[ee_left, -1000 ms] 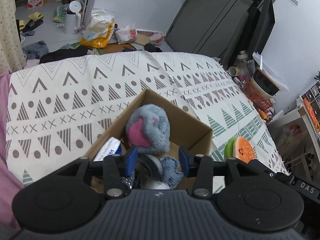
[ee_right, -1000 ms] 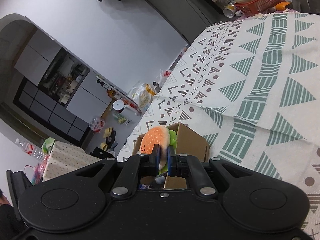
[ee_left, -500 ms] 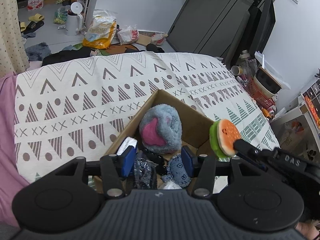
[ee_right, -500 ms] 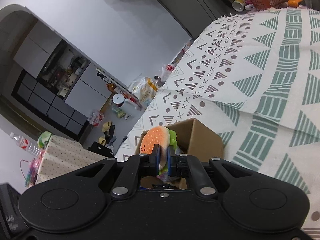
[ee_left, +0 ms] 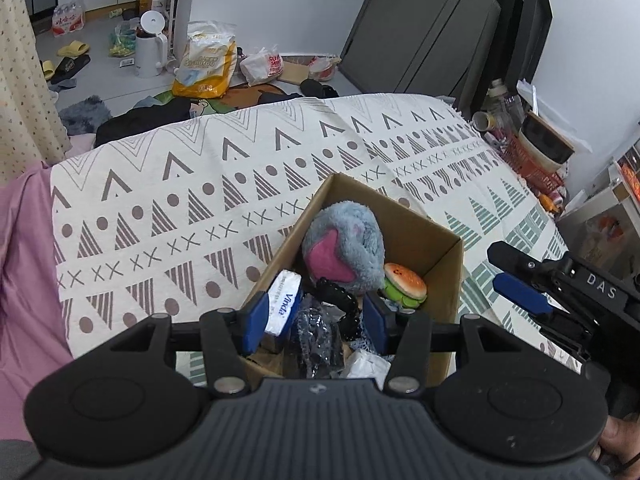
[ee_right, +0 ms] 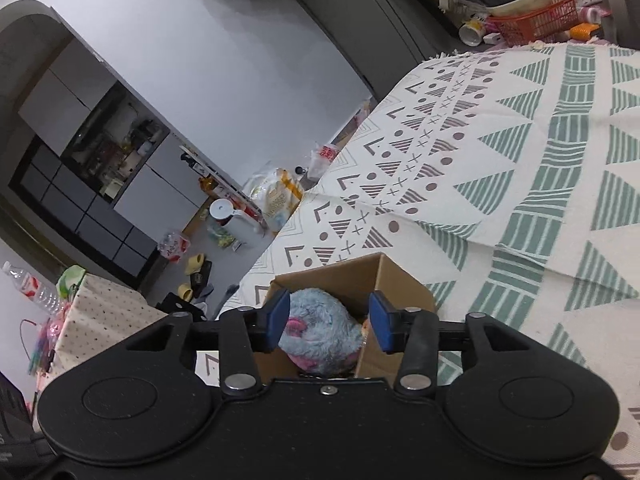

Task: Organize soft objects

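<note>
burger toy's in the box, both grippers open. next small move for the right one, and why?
Probably lift the right gripper clear of the cardboard box: its jaws are open and empty, and the burger toy already lies inside beside the grey plush.

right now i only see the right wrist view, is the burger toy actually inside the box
Observer: Yes. The burger plush lies inside the cardboard box, against the grey and pink plush.
Operator: am i clear of it
Observer: The right claw is open and empty, outside the box's right wall, over the patterned cloth.
Operator: anything else in there
Observer: A Vinda tissue pack sits by the box's left wall.
Operator: where's the other claw
Observer: The left claw is open, above the near end of the box.
</note>
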`<state>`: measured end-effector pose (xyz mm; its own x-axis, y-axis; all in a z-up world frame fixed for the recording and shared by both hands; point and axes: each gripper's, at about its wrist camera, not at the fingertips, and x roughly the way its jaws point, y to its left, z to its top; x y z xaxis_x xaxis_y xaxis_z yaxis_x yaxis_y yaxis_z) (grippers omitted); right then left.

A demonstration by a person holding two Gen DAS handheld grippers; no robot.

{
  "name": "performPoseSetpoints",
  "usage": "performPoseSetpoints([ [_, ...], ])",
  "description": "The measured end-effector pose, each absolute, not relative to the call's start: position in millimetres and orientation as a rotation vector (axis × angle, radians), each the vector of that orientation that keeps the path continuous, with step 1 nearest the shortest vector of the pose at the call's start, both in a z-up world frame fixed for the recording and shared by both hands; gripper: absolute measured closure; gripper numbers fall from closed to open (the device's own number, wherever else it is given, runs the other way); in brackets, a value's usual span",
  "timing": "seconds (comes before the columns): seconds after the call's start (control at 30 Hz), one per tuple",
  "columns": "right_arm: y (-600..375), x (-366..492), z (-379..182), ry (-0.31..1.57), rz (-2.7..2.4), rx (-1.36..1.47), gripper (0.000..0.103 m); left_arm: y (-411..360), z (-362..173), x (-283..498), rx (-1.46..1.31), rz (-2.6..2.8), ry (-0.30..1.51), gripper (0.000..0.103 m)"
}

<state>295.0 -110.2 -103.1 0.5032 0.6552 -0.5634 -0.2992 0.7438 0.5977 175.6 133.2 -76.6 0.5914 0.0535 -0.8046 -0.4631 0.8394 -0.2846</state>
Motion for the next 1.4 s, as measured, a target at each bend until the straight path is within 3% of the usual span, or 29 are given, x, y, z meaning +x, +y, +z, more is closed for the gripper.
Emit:
performPoseSetpoints([
  [0.2,-123.6,274.6,-87.6,0.799,0.548,0.355,0.03,123.4,-62.7,175.9,-0.45,0.309,0.9,0.035],
  [0.97,-151.5,194.9,-23.3,0.744,0.381,0.168,0.005,91.0,-20.5,146.3,-0.34,0.208,0.88,0.016],
  [1.4,-170.7,143.1,11.0,0.72,0.353,0.185,0.0,71.3,6.2,98.6,-0.285,0.159,0.853,0.004],
])
